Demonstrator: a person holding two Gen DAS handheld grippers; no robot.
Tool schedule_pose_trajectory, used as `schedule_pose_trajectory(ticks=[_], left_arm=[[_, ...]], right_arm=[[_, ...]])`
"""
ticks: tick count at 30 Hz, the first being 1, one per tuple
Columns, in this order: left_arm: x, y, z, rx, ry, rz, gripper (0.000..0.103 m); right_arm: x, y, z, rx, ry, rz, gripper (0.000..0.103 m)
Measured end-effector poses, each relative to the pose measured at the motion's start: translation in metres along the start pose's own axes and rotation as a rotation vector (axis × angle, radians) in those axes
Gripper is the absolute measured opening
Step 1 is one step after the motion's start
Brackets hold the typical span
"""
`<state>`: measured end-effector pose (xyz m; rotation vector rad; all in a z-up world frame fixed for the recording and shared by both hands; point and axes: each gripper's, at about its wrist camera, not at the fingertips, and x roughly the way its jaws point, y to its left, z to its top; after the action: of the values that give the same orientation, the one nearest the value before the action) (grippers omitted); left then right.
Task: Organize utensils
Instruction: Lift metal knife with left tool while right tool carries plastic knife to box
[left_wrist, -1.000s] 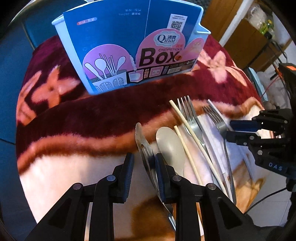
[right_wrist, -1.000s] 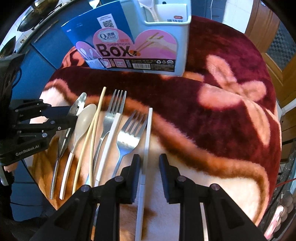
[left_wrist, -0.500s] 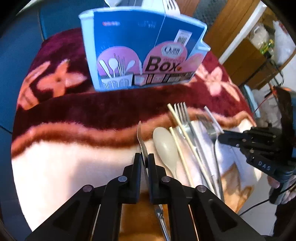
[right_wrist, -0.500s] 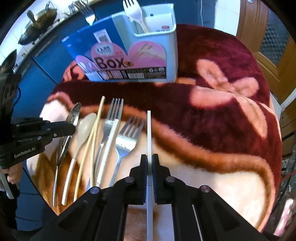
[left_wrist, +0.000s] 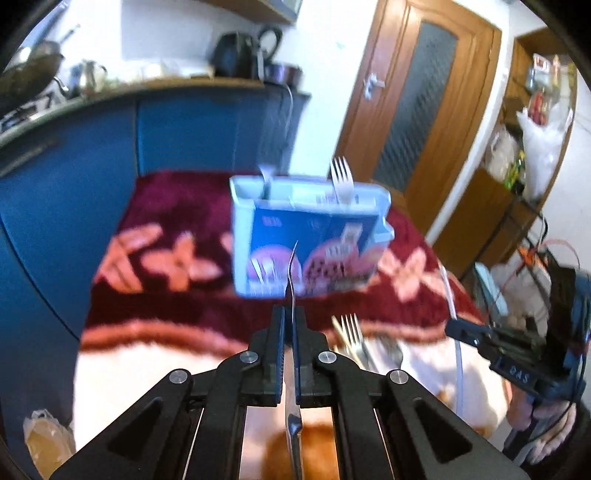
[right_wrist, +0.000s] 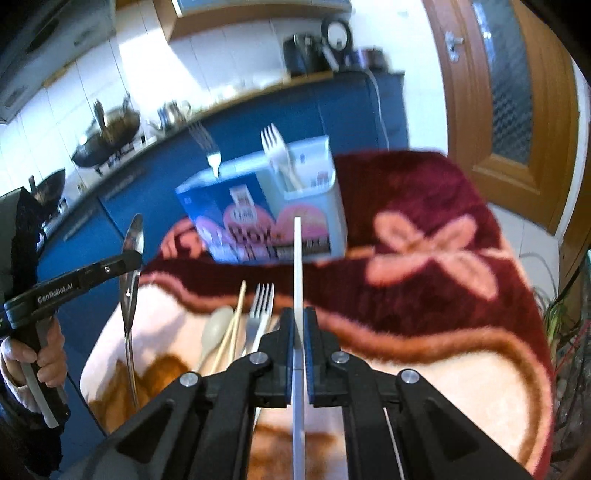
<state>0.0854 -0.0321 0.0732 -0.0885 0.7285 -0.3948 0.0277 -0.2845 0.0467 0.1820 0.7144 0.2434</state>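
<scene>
Spoon (left_wrist: 291, 280) is pinched tight in the left gripper (left_wrist: 291, 325), lifted off the blanket (right_wrist: 424, 295). Right gripper (right_wrist: 298, 325) is clamped on a white chopstick (right_wrist: 297, 266). The box (left_wrist: 306, 240) sits ahead of both sets of fingers. Looks like mid-carry; next, tip each piece down into a slot.
</scene>
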Motion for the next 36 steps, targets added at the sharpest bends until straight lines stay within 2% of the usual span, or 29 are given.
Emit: schedule_pose_trajectory(ticks=[4, 11, 24, 32, 36], left_arm=[[-0.015, 0.001, 0.015, -0.01, -0.094, 0.017, 0.003], [-0.029, 0.005, 0.049, -0.037, -0.219, 0.064, 0.003], [-0.042, 0.002, 0.12, -0.044, -0.533, 0.173, 0.003], [-0.021, 0.007, 0.139, -0.072, -0.652, 0.243, 0.003], [-0.003, 0.01, 0.14, -0.076, -0.662, 0.262, 0.003]], right_arm=[[-0.014, 0.002, 0.007, -0.024, -0.094, -0.019, 0.006], [-0.019, 0.005, 0.012, -0.027, -0.178, -0.015, 0.006], [-0.006, -0.006, 0.029, -0.014, -0.207, 0.003, 0.006], [0.001, -0.007, 0.047, -0.019, -0.225, -0.001, 0.006], [0.003, -0.007, 0.057, -0.021, -0.247, -0.007, 0.006]])
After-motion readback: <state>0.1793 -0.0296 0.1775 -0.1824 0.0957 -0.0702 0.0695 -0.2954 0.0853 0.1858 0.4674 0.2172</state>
